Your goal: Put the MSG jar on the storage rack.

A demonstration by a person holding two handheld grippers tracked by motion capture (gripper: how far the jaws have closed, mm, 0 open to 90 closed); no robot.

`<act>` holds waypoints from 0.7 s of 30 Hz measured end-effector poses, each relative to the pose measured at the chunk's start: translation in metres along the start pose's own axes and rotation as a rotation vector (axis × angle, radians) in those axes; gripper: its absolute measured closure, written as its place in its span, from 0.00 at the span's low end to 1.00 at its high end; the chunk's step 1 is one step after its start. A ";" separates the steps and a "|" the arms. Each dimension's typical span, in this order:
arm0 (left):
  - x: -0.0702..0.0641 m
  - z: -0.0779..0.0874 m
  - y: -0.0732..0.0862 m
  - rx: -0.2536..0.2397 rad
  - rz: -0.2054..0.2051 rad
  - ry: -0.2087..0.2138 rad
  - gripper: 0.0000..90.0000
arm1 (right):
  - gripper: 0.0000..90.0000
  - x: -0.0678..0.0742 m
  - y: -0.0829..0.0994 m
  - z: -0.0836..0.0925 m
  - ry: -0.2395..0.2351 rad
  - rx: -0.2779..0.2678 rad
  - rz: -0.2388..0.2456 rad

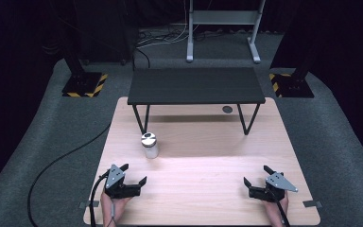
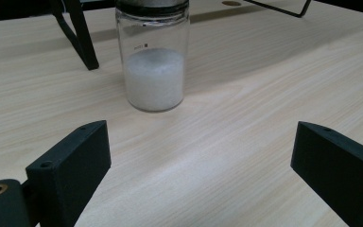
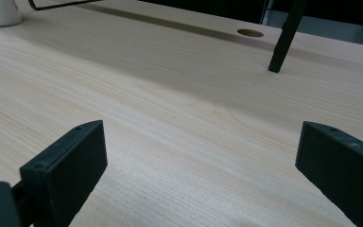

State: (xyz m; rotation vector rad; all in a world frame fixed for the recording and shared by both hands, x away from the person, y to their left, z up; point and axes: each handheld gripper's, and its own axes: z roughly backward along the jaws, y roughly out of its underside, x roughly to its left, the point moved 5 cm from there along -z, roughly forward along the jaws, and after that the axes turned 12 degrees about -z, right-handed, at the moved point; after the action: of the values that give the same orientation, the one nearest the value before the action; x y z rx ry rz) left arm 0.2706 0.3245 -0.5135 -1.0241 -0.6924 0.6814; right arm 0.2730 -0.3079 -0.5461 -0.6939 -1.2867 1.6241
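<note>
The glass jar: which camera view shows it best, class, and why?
The left gripper view: the jar stands close and large, its white contents visible through the glass. The high view shows it small, lid up. The right gripper view catches just its white base at the corner.

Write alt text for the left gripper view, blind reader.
A clear glass jar about half full of white powder stands upright on a light wooden table, straight ahead of the left gripper, whose two black jaws are spread wide with nothing between them. Behind the jar, at left, a black metal leg of a small stand meets the tabletop.
</note>
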 end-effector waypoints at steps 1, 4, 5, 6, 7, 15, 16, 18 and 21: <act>0.001 0.001 0.001 -0.001 -0.004 0.000 0.06 | 0.02 0.000 0.000 0.000 -0.001 0.001 0.003; 0.004 0.003 0.004 -0.003 -0.012 0.009 0.06 | 0.02 0.000 0.000 0.000 -0.003 -0.001 0.006; 0.006 0.004 0.005 -0.003 -0.017 0.012 0.06 | 0.02 0.000 0.000 0.000 -0.002 -0.003 0.006; 0.007 0.004 0.005 -0.005 -0.019 0.012 0.06 | 0.02 0.000 0.001 0.000 0.000 -0.005 0.005; 0.008 0.004 0.005 -0.010 -0.030 0.007 0.06 | 0.02 0.000 0.001 0.001 0.001 -0.006 0.005; 0.018 -0.011 -0.009 -0.003 -0.072 0.004 0.05 | 0.02 0.000 0.000 0.000 -0.008 -0.002 0.015; 0.019 -0.014 -0.011 0.002 -0.079 0.001 0.05 | 0.02 0.000 0.000 0.000 -0.008 -0.001 0.015; 0.022 -0.021 -0.014 0.011 -0.081 0.001 0.05 | 0.02 0.000 0.000 0.000 -0.008 0.000 0.018; 0.026 -0.033 -0.020 0.022 -0.082 -0.009 0.05 | 0.02 0.000 0.000 0.000 -0.008 0.002 0.021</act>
State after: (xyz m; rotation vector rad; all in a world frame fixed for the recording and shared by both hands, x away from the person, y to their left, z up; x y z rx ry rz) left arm 0.3156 0.3200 -0.5024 -0.9679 -0.7291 0.6209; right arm 0.2730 -0.3076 -0.5462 -0.7024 -1.2879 1.6462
